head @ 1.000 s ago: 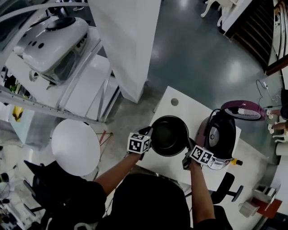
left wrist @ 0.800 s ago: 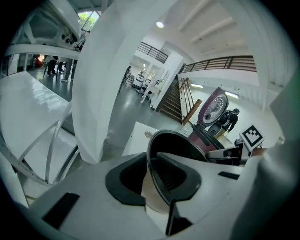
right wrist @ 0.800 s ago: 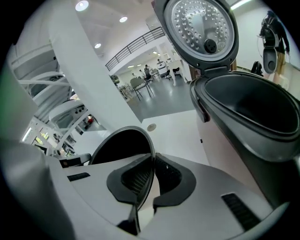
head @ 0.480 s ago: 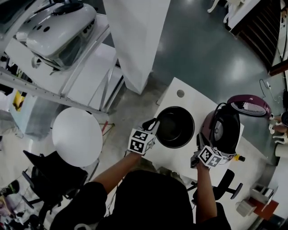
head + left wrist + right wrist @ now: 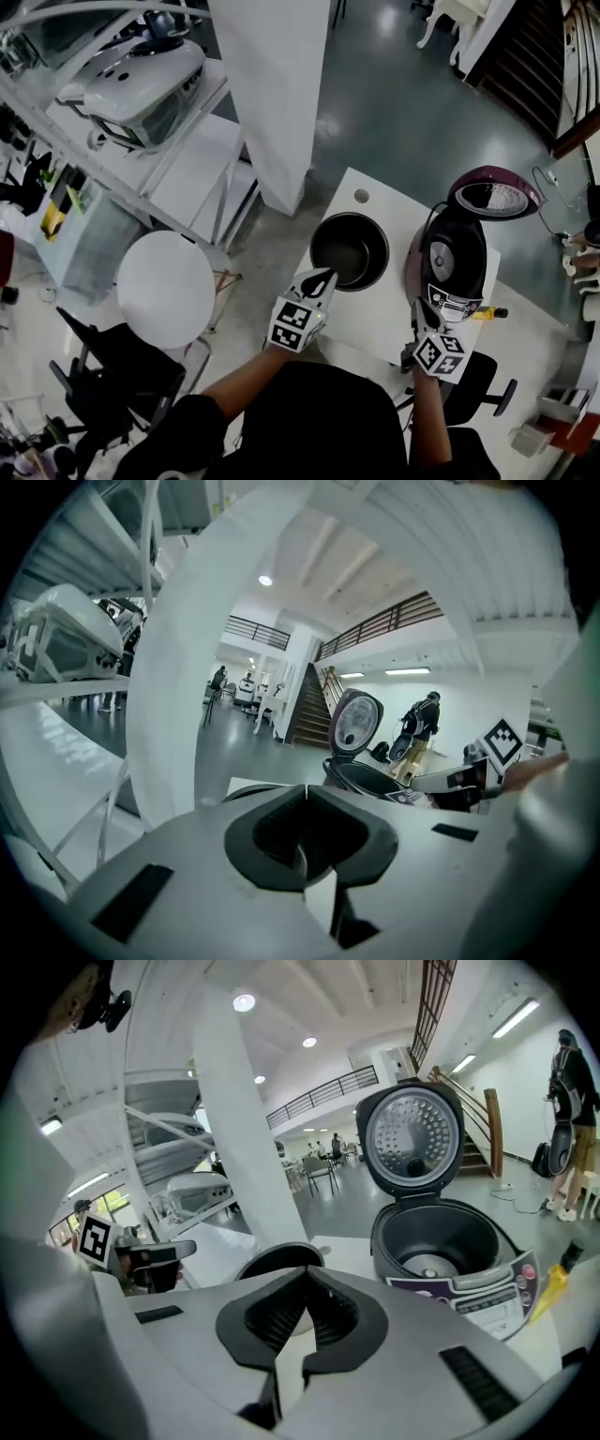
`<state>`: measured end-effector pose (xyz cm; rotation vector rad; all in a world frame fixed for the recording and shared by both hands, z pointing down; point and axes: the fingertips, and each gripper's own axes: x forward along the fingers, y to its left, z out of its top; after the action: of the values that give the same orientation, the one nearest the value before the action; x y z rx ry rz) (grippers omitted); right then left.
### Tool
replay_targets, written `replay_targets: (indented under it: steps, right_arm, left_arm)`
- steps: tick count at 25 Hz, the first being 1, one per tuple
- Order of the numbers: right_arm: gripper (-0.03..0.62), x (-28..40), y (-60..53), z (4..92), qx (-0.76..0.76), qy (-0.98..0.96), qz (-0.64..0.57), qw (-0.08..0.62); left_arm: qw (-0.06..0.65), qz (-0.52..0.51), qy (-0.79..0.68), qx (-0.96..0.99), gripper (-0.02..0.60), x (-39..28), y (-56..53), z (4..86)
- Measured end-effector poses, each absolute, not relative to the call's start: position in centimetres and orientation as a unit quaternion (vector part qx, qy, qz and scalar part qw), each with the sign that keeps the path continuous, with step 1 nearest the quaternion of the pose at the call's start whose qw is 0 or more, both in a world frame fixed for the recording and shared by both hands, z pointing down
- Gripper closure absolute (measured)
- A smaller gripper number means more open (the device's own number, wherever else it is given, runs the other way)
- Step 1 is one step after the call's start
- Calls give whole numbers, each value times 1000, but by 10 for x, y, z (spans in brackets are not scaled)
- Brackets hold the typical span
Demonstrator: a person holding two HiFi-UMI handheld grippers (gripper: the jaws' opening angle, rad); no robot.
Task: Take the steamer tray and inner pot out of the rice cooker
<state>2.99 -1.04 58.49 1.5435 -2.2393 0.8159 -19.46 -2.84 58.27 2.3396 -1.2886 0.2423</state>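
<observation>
Left gripper (image 5: 322, 278): jaws together with nothing between them; held on the person's side of the pot, apart from its rim.
Right gripper (image 5: 418, 317): jaws together and empty; held in front of the cooker, apart from both pot and cooker.
Inner pot: the black, round, metal inner pot (image 5: 349, 251) stands upright on the worktop, mouth up, just beside the cooker on its left.
Rice cooker: the dark-red and black rice cooker (image 5: 455, 267) stands open; the right gripper view shows its cavity bare down to the round heating plate (image 5: 429, 1263).
Lid: the round hinged lid (image 5: 494, 192) is tilted back, leaving the cavity clear for a straight upward lift.
Steamer tray: not visible in any view; its location cannot be determined.
Worktop: the small white rectangular worktop (image 5: 370, 323) carries the pot and the cooker.
Reason for placement: judged, the pot sits close to the cooker to keep the transfer short. The worktop now bears the pot's weight, so neither gripper needs to hold it.
Task status: judged, the pot removal is done.
Change from one second earlier: both grippers were at opposite sides of the pot rim. Half a second ago the left gripper was still at the rim and the right gripper was already clear. Both are now drawn back toward the person, and the pot remains beside the cooker.
</observation>
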Motion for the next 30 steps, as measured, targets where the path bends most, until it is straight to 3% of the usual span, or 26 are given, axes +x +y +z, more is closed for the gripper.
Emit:
replay_targets:
  steps: [17, 30]
  right_arm:
    - [594, 208, 243, 507, 578, -795, 167, 79]
    - [594, 267, 341, 499, 622, -768, 127, 85]
  left_arm:
    - [203, 70, -477, 852, 577, -11, 227, 542]
    - [142, 67, -481, 863, 577, 16, 318, 530]
